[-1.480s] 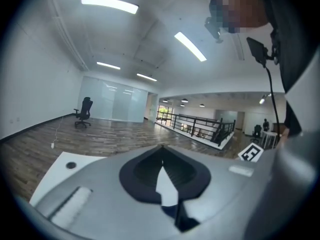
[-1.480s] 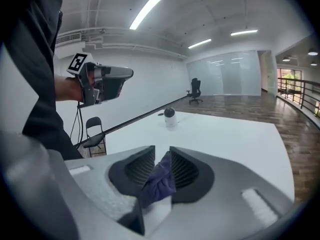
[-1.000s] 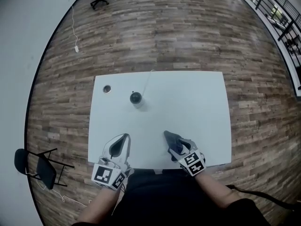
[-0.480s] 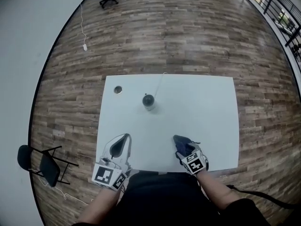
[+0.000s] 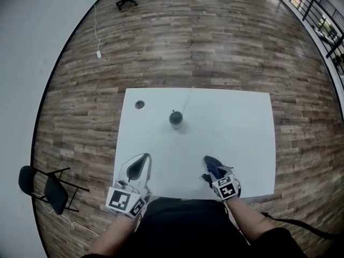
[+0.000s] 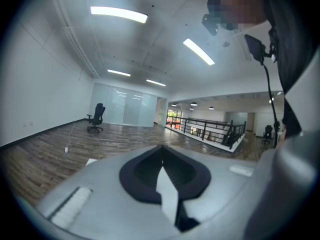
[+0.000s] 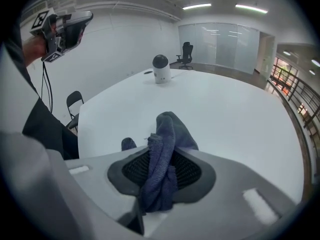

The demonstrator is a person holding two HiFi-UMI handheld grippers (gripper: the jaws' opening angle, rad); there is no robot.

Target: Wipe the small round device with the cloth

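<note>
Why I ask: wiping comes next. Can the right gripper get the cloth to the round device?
Probably yes: the right gripper, jaws just closed on the cloth, faces the device across bare table.

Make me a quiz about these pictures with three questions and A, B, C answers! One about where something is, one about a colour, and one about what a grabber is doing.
1. Where does the small round device stand?
A. on the floor
B. on the white table
C. on a chair

2. What colour is the cloth?
A. red
B. yellow
C. blue

3. What is the right gripper doing?
A. pinching the cloth
B. holding the device
C. holding nothing

Answers:
1 B: the device sits on the tabletop, toward its far side.
2 C: the cloth looks dark blue in the right gripper view.
3 A: its jaws have just been closing, and the cloth is squeezed between them.
</note>
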